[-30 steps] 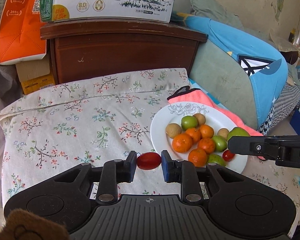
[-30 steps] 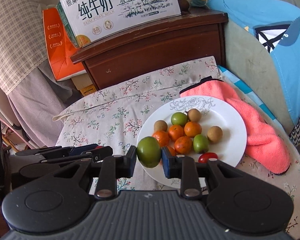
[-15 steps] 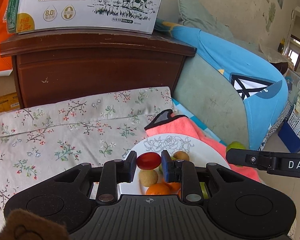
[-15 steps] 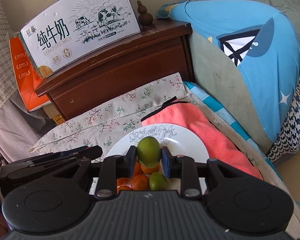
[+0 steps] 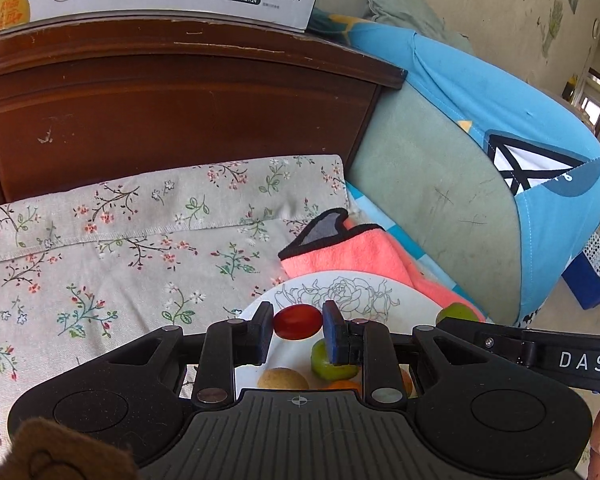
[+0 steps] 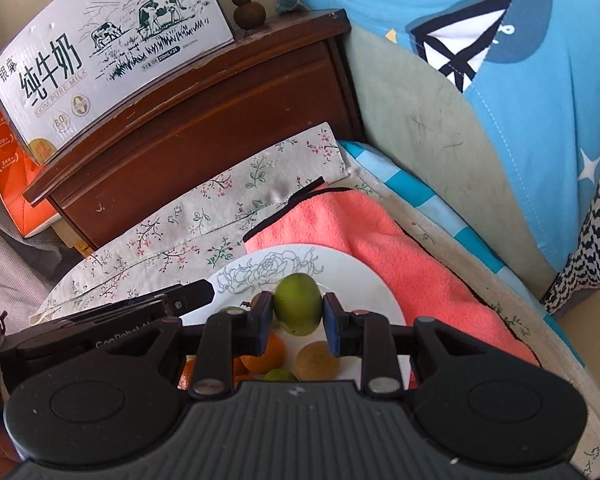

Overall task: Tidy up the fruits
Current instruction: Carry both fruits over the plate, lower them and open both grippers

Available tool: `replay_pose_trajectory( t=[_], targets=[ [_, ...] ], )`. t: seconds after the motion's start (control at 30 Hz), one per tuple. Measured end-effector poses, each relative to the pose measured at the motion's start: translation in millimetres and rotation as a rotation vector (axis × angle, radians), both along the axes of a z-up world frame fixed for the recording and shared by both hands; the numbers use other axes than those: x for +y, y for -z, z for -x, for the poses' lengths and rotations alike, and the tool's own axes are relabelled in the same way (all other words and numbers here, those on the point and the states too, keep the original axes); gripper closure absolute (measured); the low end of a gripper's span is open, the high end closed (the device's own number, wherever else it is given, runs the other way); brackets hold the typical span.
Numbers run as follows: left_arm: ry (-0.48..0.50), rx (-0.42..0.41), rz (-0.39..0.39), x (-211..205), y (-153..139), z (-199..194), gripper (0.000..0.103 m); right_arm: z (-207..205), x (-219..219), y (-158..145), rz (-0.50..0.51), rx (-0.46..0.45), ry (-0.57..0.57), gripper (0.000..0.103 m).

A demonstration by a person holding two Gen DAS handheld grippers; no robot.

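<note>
Both loads hang over the plate (image 6: 352, 270): left gripper (image 5: 298, 322) clamps a red tomato (image 5: 297, 321), right gripper (image 6: 298, 310) a green fruit (image 6: 298, 309). Next, probably: lower onto bare porcelain, release.

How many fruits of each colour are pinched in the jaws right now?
Red fruit: 1
Green fruit: 1
Total: 2

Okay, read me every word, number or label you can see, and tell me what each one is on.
"纯牛奶 SKIM PURE MILK", "8.0": milk carton.
"250mL×24": same carton, left wrist view.
"DAS": right gripper arm.
"GenRobot", partly hidden: left gripper arm.
Orange box: print too small to read.
</note>
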State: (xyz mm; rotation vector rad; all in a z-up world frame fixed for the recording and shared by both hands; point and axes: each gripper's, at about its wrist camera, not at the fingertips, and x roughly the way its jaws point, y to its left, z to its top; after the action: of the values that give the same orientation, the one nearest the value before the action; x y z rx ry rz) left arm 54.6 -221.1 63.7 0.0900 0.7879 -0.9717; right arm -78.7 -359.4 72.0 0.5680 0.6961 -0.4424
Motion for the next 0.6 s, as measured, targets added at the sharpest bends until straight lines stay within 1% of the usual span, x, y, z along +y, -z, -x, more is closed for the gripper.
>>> replay_pose_trajectory(
  t=[0.13,0.17,0.2,0.27,0.3,0.33,0.37,0.4,0.47,0.53,0.6],
  targets=[
    [0.0,-0.007,0.0,-1,1,1,0.078,-3,-6,9,-0.022,0.018,0.023,0.076],
    [-0.002,-0.008,-0.003,-2,0,2,0.077,-3,-8,10,-0.031,0.016,0.027,0.073],
    [-0.002,-0.007,-0.007,-2,-1,2,0.077,-2,-9,11,-0.041,0.014,0.034,0.073],
    [-0.004,-0.01,-0.007,-1,-4,4,0.069,-1,-11,11,-0.064,-0.004,0.048,0.071],
    [-0.01,-0.015,-0.007,-1,-6,5,0.06,-1,-12,9,-0.07,-0.008,0.051,0.071],
    [-0.017,-0.022,-0.009,0,-9,6,0.049,-1,-12,7,-0.069,-0.012,0.052,0.071],
    [-0.026,-0.031,-0.013,0,-12,8,0.044,-1,-11,5,-0.065,-0.016,0.053,0.07],
    [-0.034,-0.041,-0.017,1,-16,10,0.036,-1,-11,2,-0.062,-0.02,0.056,0.068],
    [-0.038,-0.056,-0.019,4,-24,13,0.03,0,-10,-4,-0.062,-0.03,0.061,0.063],
    [-0.048,-0.061,-0.035,8,-31,15,0.018,1,-8,-10,-0.056,-0.026,0.064,0.06],
    [-0.064,-0.063,-0.061,13,-37,18,0.014,5,-5,-16,-0.043,-0.024,0.073,0.058]
  ],
)
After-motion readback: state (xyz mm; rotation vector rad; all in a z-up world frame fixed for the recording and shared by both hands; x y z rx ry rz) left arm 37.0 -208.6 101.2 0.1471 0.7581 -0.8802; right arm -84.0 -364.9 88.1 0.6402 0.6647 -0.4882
